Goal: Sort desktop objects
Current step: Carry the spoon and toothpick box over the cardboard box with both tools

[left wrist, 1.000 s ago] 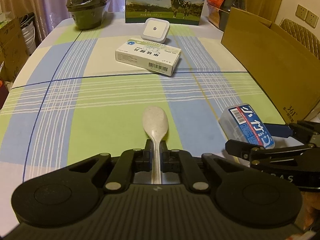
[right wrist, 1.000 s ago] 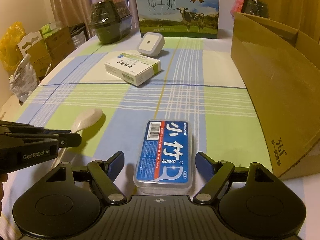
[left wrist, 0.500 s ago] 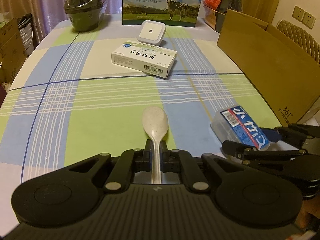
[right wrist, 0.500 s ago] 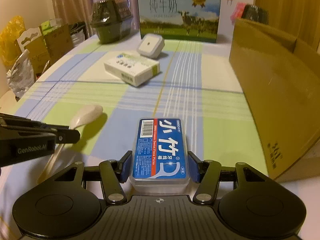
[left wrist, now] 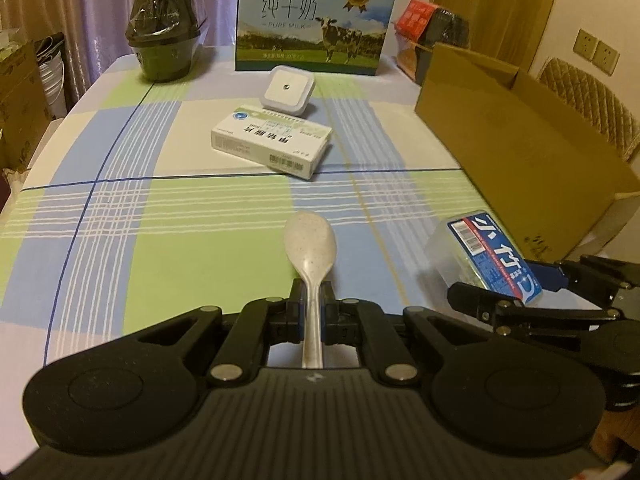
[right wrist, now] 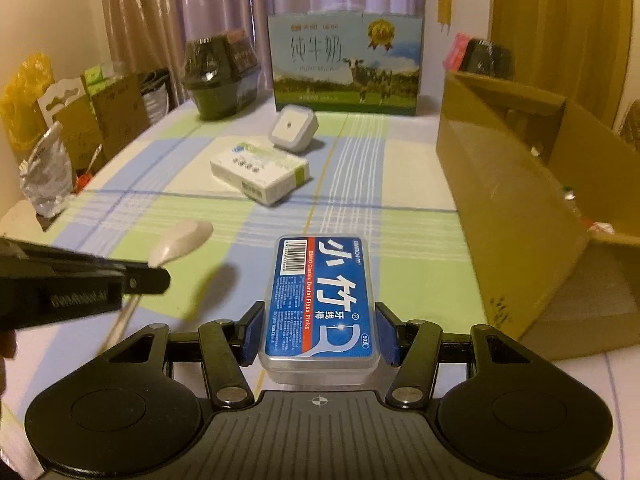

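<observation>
The left gripper was seen with its jaws drawn almost together on the handle of the speckled spoon, whose bowl was carried forward of the fingers, above the checked tablecloth. The right gripper was seen with its jaws set wider, the blue pads pressed against both long sides of the floss pick box, which appeared to be raised off the cloth, though the gap beneath it could not be made out with certainty. Both pieces were thus judged to be in hand but not yet put away. The open cardboard box stood at the right of the table, and a few small things could be glimpsed inside it, too blurred to be named. The medicine carton and the white square device just behind it were left lying mid-table, so the sorting was reckoned well short of done.
</observation>
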{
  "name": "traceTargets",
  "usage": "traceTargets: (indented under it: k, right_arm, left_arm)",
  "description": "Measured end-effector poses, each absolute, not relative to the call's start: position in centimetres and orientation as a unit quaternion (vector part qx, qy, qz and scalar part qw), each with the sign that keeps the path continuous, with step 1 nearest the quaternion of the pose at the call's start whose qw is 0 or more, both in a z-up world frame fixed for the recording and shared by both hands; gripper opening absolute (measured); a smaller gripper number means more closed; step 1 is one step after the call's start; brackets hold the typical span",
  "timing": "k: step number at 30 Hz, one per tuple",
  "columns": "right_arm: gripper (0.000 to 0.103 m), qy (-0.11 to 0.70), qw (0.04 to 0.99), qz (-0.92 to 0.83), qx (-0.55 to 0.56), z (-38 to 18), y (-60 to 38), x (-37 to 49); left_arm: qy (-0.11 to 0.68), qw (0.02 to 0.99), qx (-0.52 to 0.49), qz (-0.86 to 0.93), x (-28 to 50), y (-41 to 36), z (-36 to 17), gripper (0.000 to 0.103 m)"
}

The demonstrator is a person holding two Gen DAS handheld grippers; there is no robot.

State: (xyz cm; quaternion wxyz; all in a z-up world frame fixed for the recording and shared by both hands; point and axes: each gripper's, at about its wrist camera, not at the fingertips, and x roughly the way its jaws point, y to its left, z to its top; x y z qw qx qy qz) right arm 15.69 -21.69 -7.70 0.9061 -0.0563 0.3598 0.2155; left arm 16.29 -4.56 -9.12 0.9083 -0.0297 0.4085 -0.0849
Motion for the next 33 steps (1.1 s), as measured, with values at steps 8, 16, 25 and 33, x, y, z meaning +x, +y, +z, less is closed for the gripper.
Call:
traceTargets:
  k: [8, 16, 25, 33]
  right_arm:
    - [0.053, 0.333, 0.919, 0.208, -0.030, -3.5, -24.3, 13.4]
    - [0.053, 0.309, 0.929, 0.202, -0.016, -0.2, -26.9, 10.8]
    - [0.053, 0.286, 0.939, 0.190, -0.007, 2.4, -30.0, 8.8]
    - [0.053, 0.281, 0.945, 0.169, 0.009, 3.0, -32.7, 8.5]
  left_arm:
    - [0.392, 0.915, -0.039, -0.089, 12.9, -6.3, -5.6, 0.004]
    - [0.375, 0.922, -0.028, -0.095, 9.7, -8.5, -2.0, 0.004]
    - [0.361, 0.926, -0.010, -0.114, 7.2, -11.5, -0.1, 0.004]
    - [0.354, 0.925, 0.004, -0.135, 6.7, -14.0, 0.9, 0.004]
